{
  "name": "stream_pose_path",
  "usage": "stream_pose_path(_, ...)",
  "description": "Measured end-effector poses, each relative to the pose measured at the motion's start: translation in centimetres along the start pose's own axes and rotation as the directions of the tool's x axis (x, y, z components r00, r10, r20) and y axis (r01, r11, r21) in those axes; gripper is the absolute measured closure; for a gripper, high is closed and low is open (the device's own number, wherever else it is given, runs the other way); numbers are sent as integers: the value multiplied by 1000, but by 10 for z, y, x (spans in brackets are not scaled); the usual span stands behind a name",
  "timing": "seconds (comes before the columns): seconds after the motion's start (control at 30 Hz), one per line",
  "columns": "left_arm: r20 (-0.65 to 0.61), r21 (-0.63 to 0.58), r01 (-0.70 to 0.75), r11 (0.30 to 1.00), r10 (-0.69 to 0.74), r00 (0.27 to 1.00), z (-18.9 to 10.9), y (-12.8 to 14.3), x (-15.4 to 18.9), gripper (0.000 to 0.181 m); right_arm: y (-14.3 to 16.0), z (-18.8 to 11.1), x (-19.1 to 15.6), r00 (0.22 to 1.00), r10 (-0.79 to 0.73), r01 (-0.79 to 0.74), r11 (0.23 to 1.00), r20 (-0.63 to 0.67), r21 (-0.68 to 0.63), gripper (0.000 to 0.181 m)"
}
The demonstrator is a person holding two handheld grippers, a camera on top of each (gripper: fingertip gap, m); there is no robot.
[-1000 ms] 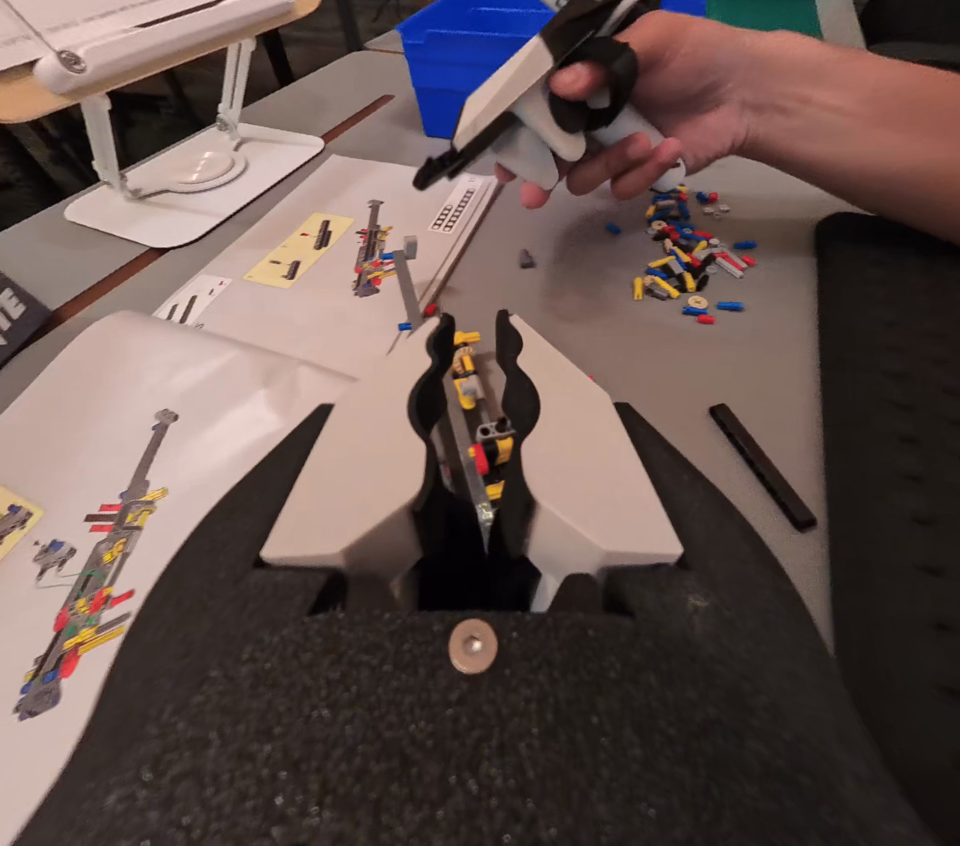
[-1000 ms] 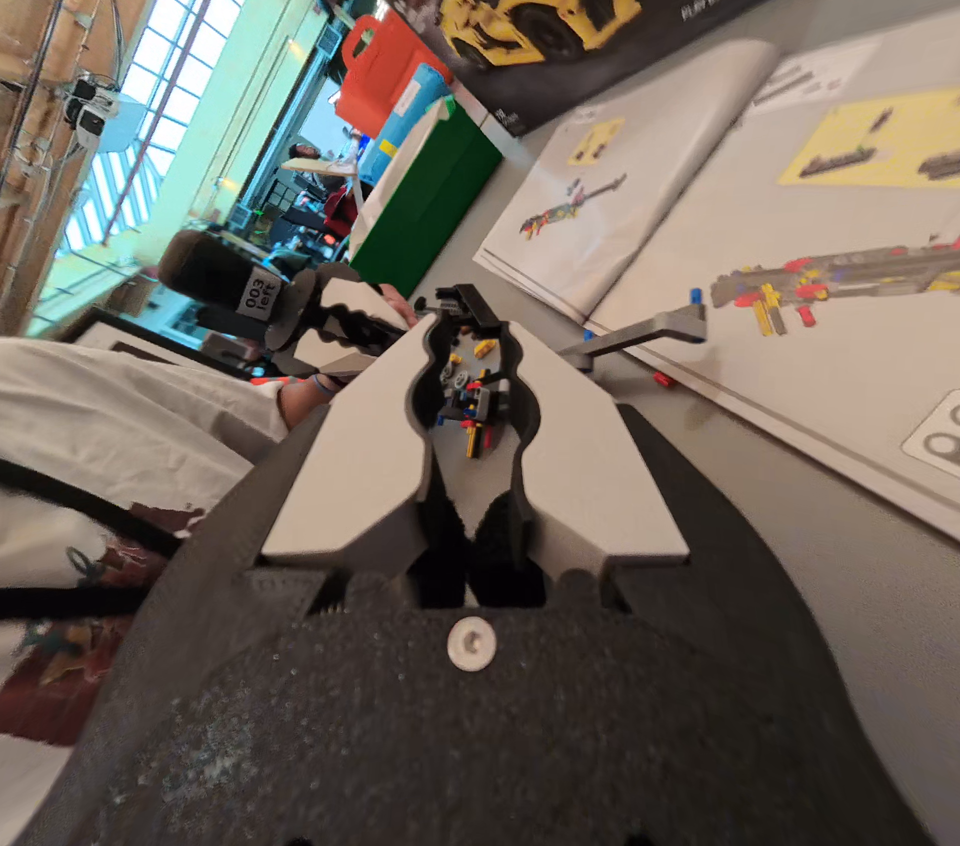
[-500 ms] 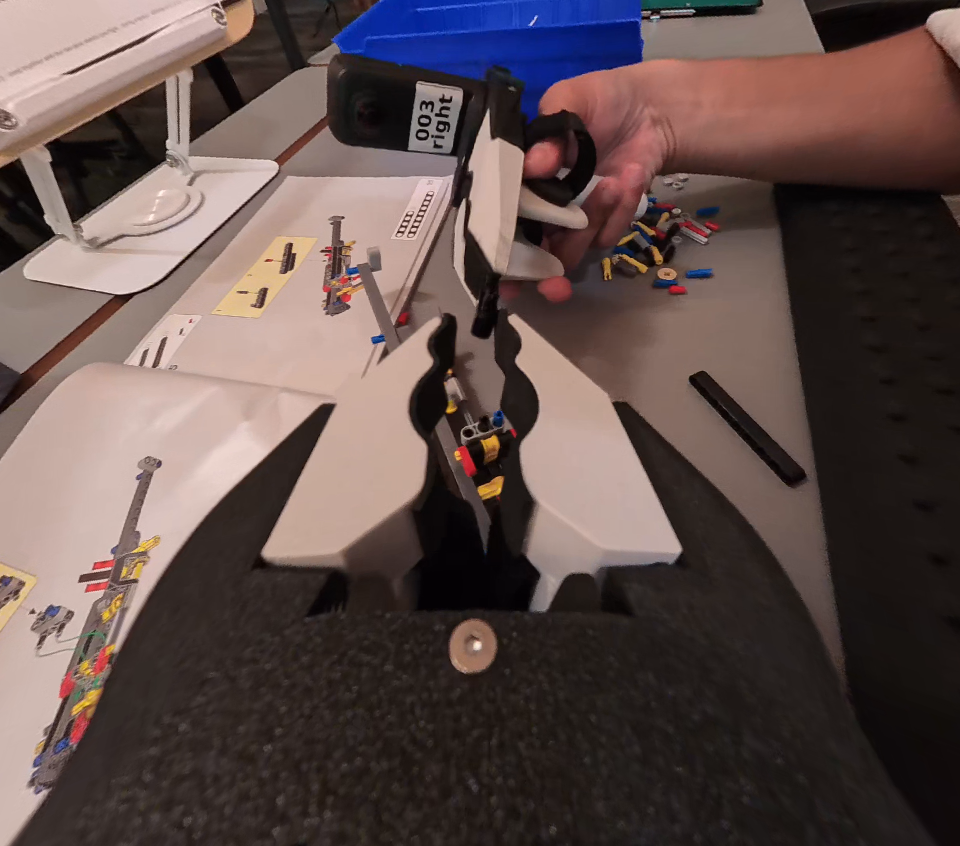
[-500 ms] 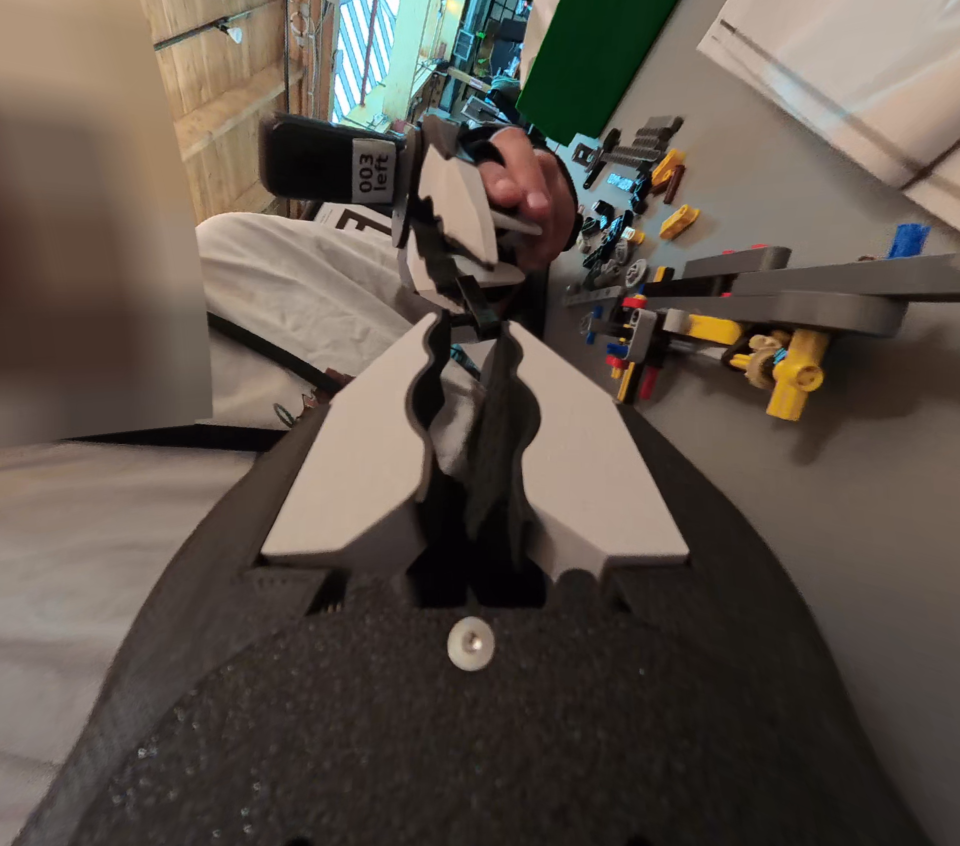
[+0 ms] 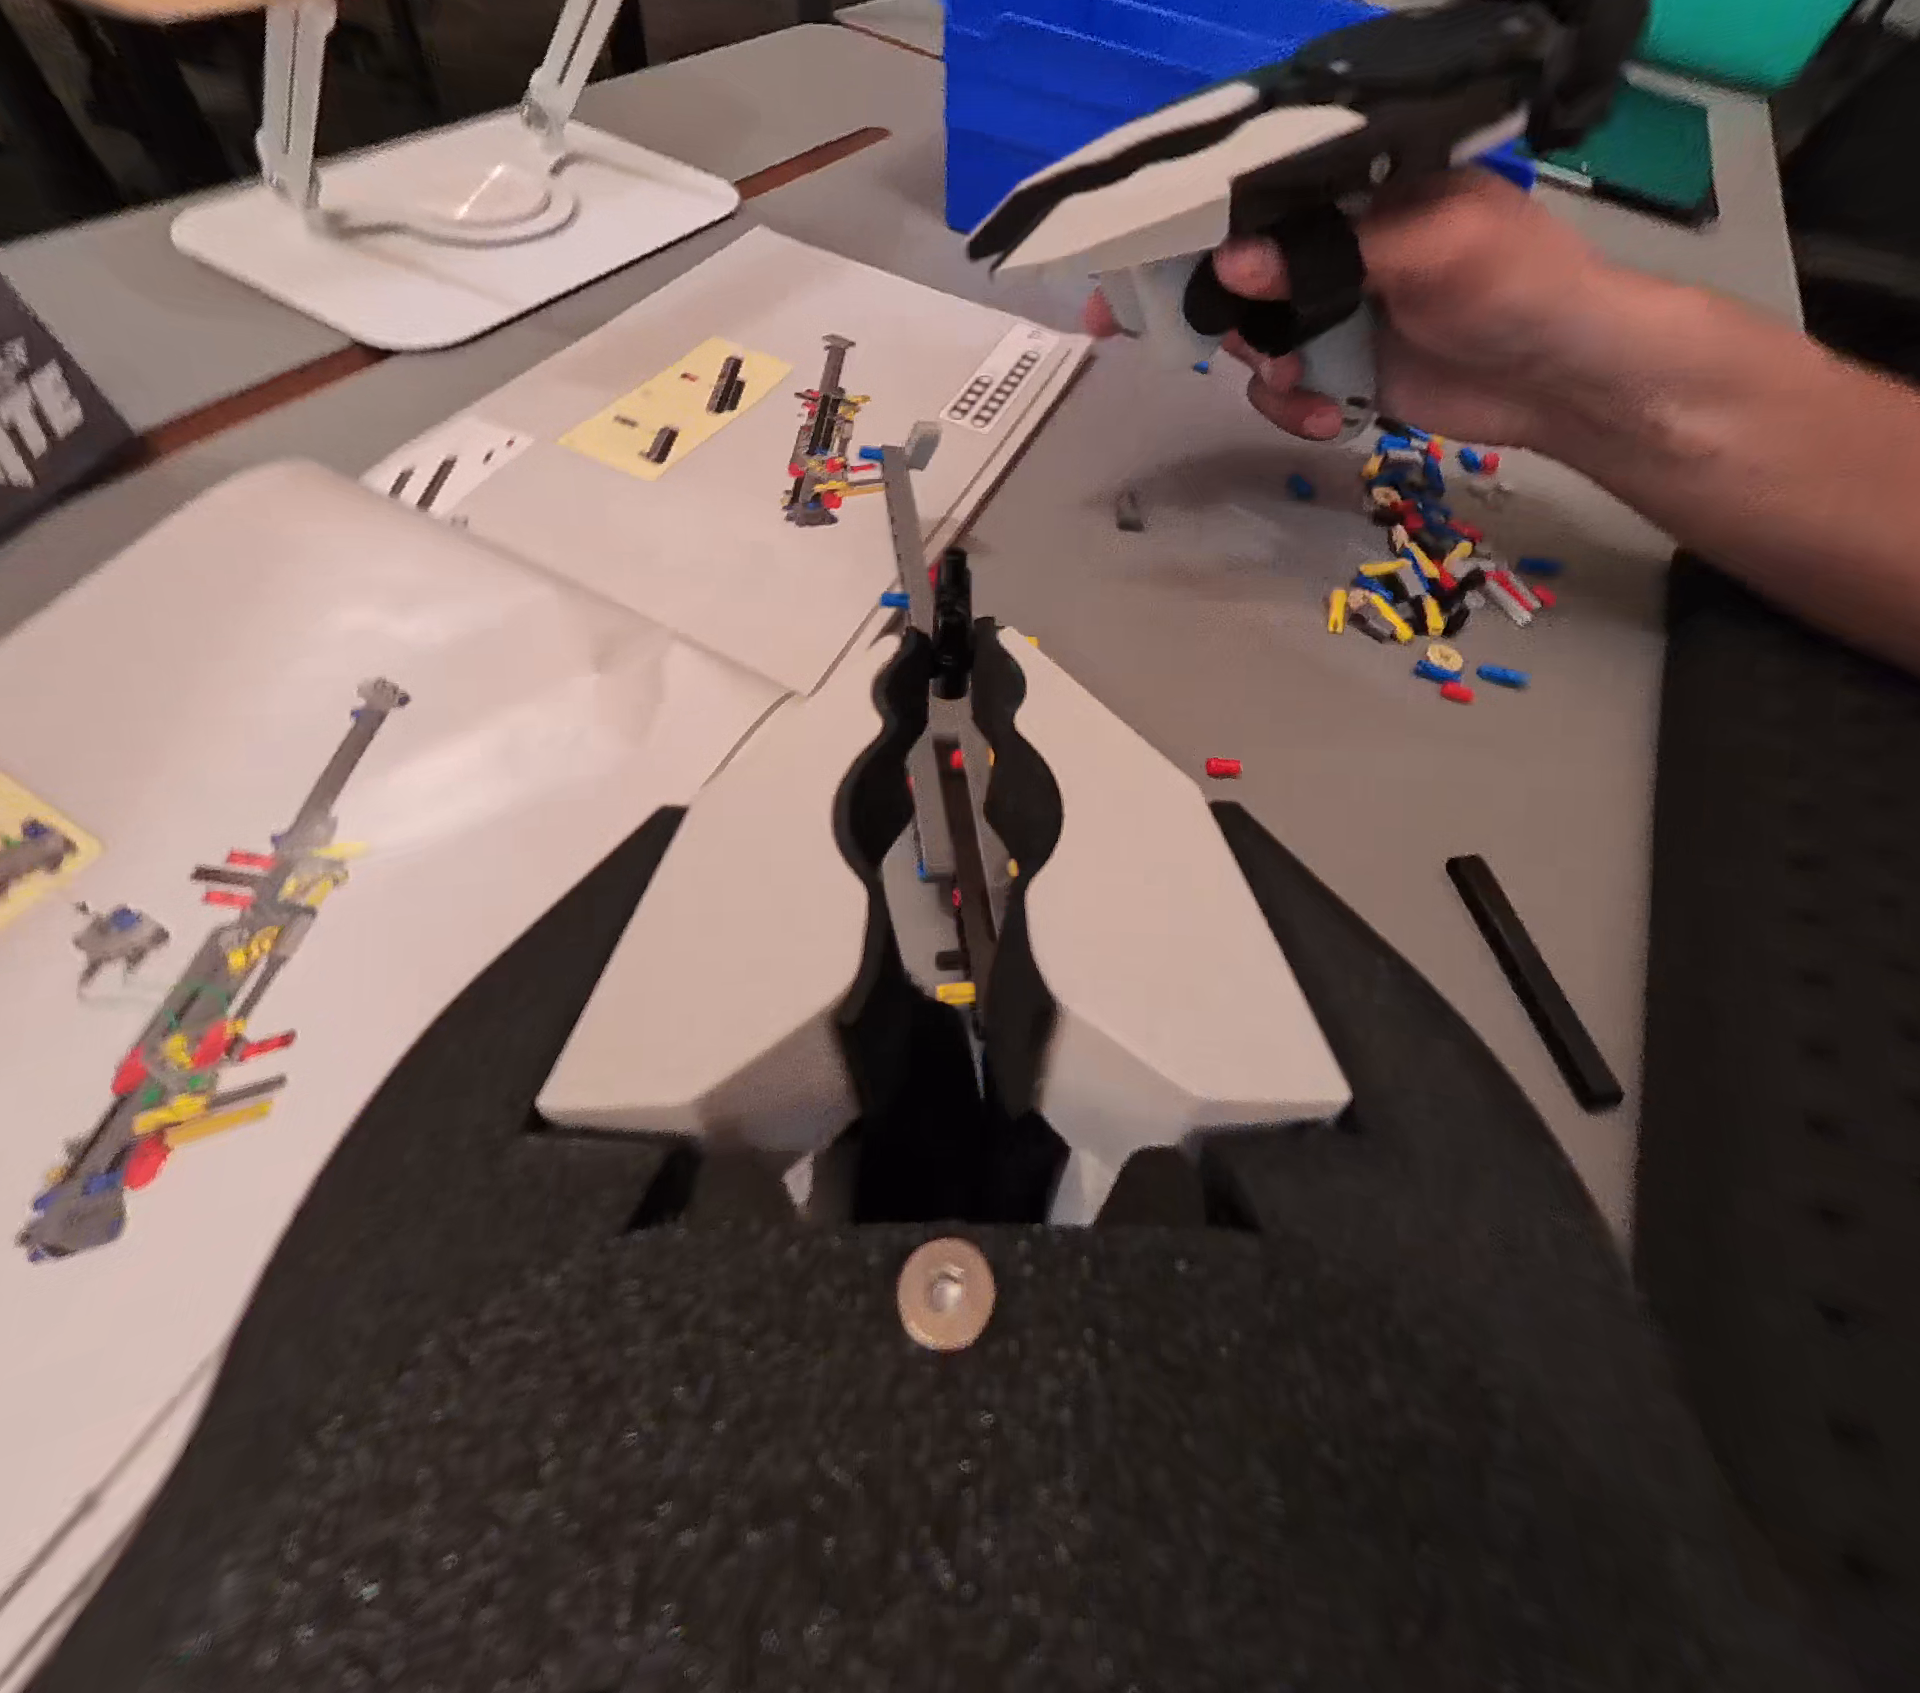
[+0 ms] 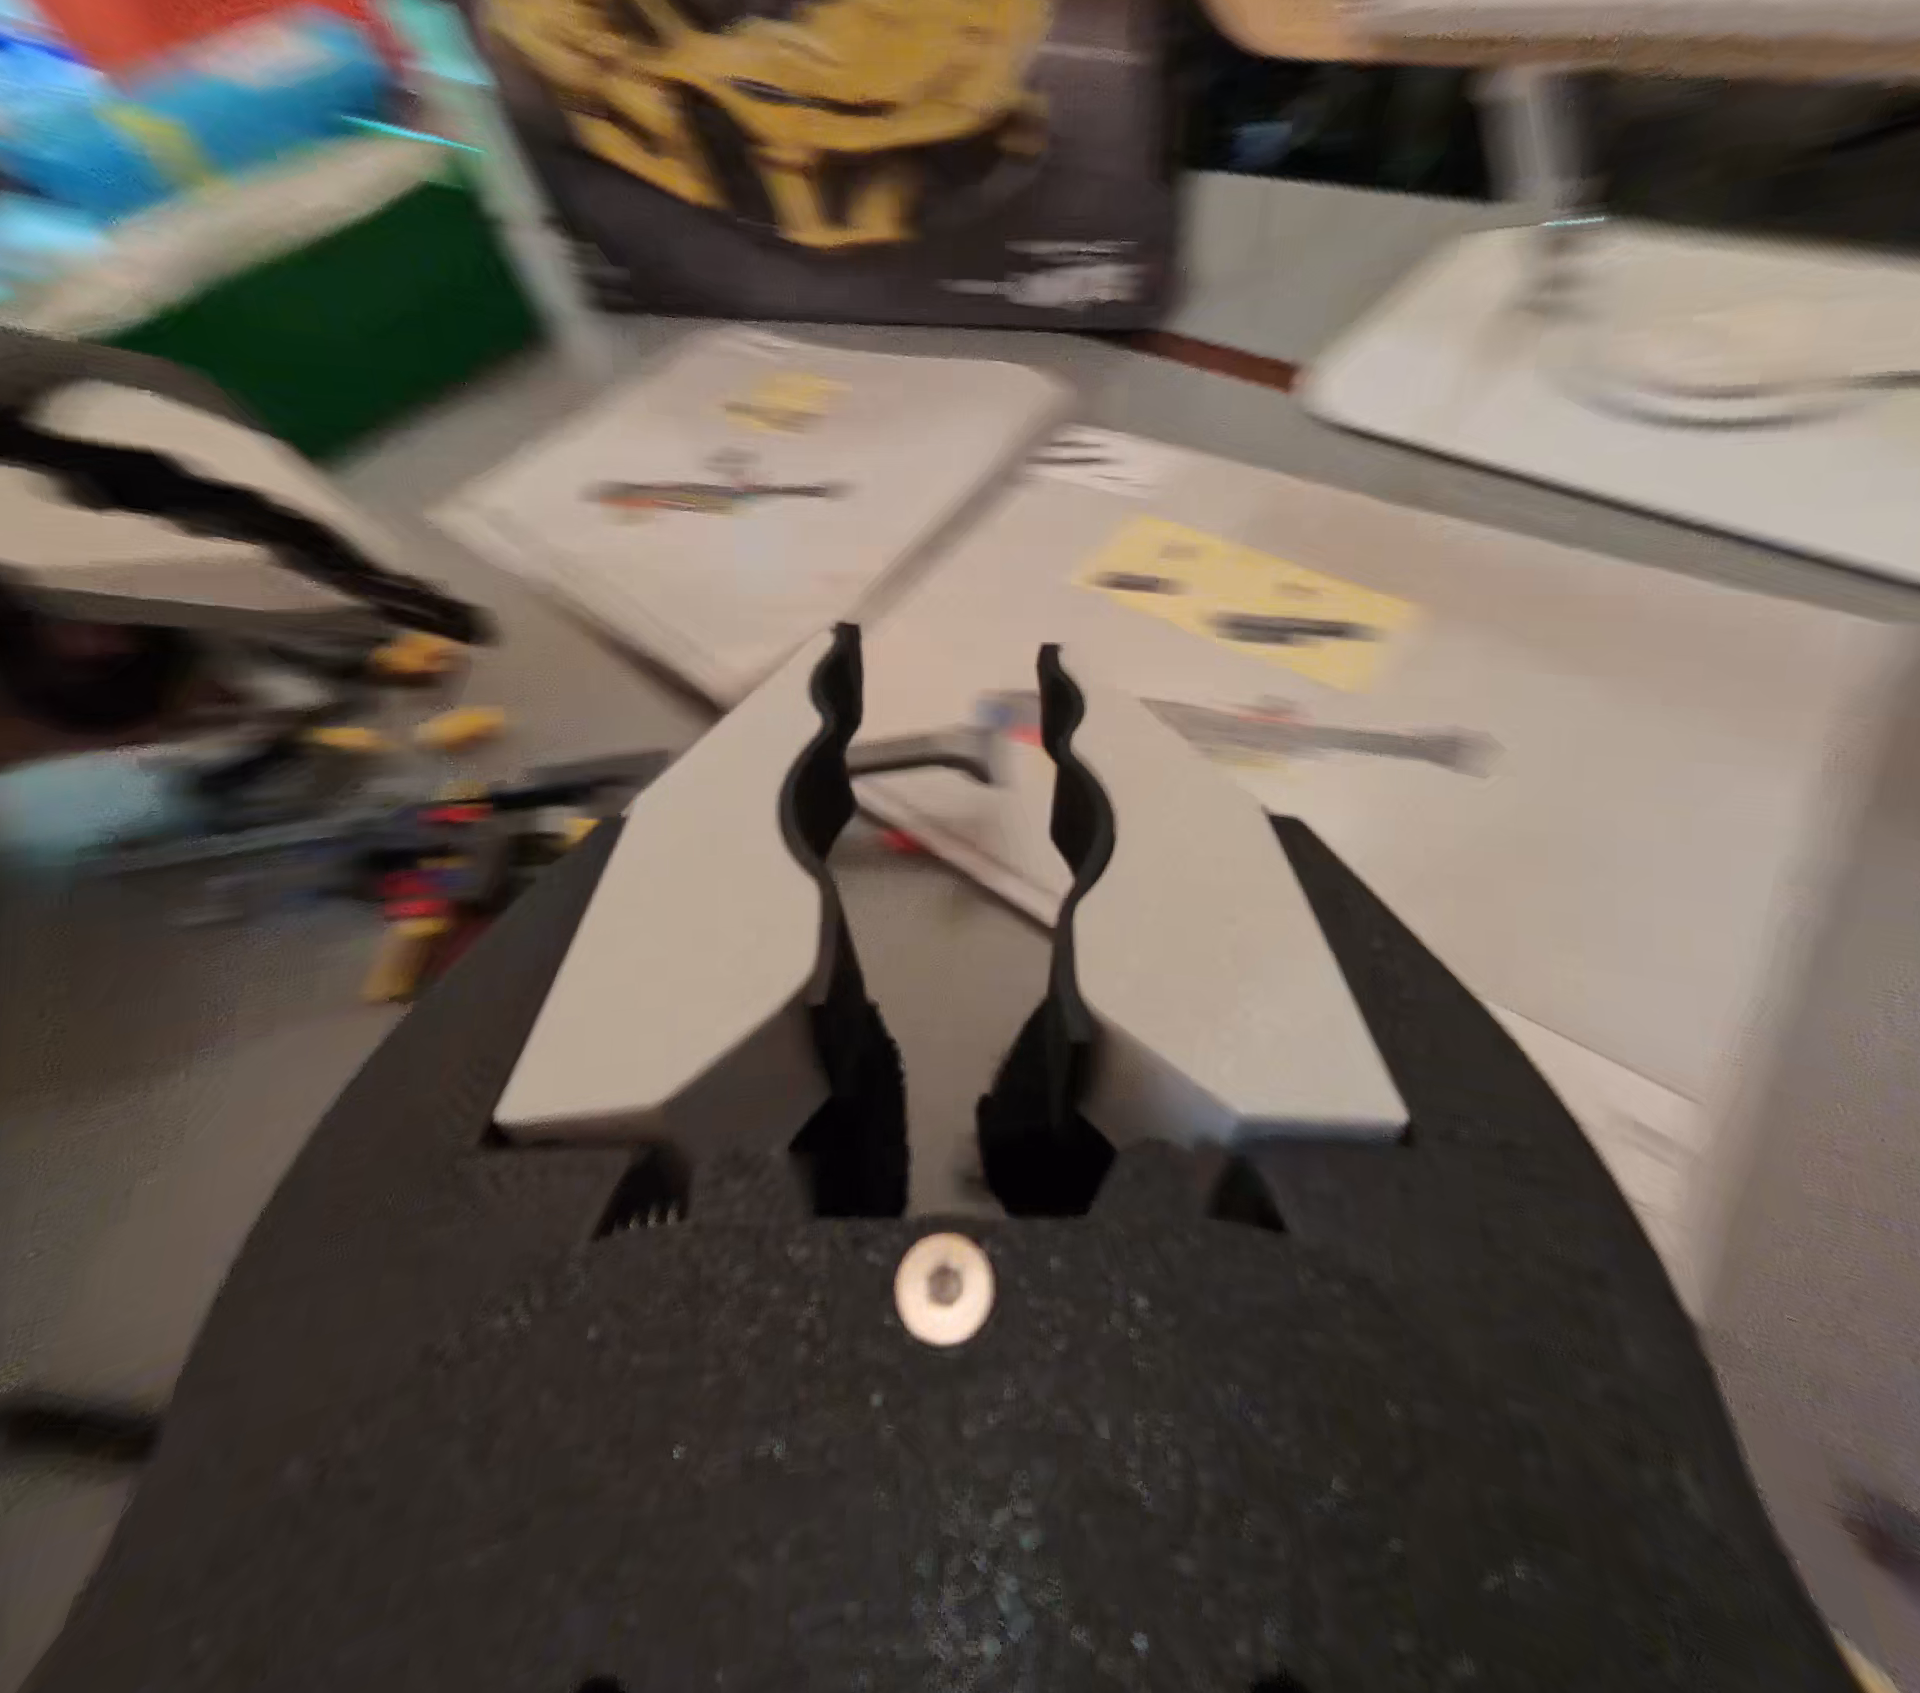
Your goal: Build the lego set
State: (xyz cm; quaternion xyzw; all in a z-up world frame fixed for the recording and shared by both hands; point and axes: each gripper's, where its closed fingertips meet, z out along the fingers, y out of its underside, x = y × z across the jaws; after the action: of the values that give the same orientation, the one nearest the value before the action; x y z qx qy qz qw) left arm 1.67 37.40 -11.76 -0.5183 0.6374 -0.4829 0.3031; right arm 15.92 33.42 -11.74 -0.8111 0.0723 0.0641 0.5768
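Note:
In the left wrist view my left gripper (image 5: 948, 656) is shut on a small black pin-like piece (image 5: 951, 604) that sticks out past the fingertips. Below it on the table lies the long grey lego assembly (image 5: 906, 521) with blue, red and yellow parts, partly on the instruction booklet (image 5: 416, 708). My right gripper (image 5: 997, 253) hovers up and to the right of it, held by a hand. In the blurred right wrist view my right gripper (image 6: 948, 641) is open with nothing between the fingers; the grey assembly (image 6: 914, 765) lies beyond it and the left gripper (image 6: 312, 542) shows at the left.
A pile of small coloured parts (image 5: 1423, 563) lies at the right, with a loose red pin (image 5: 1224, 767) and a black beam (image 5: 1527, 978) nearer. A blue bin (image 5: 1091, 74) and a white stand (image 5: 457, 230) are behind. A black mat (image 5: 1787, 916) borders the right. The set's box (image 6: 810, 64) stands behind the booklet. My hands' fingertips stand some 15 centimeters from each other. About 20 centimeters separates my left fingertips from the black beam (image 5: 1527, 978).
The right gripper brought a black piece to my left fingertips, the left jaws closed on it, and the right jaws opened and drew back up and to the right.

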Motion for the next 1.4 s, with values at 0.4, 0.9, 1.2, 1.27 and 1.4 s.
stream_pose_path(0.4, -106, 11, -64, 998, 64, 992, -1, -3, 32, 175, 30, -7, 39, 971, -101, 65, 984, -219, -167, 155)
stream_pose_path(0.9, -149, -129, -95, 987, 75, 986, -4, 36, 79, 175, 37, -10, -36, 986, -119, 142, 967, 118, -209, 155)
stream_pose_path(1.2, -165, -321, -138, 937, 88, 982, -6, 94, 96, 175, 136, -74, -186, 705, -282, 585, 750, 651, -309, 159)
stream_pose_path(1.27, -189, -316, -142, 938, 85, 978, -5, 94, 100, 175, 151, -74, -189, 688, -271, 616, 707, 673, -346, 157)
stream_pose_path(1.4, -256, -266, -118, 957, 48, 966, -8, 85, 110, 175, 164, -71, -189, 646, -354, 701, 626, 676, -342, 157)
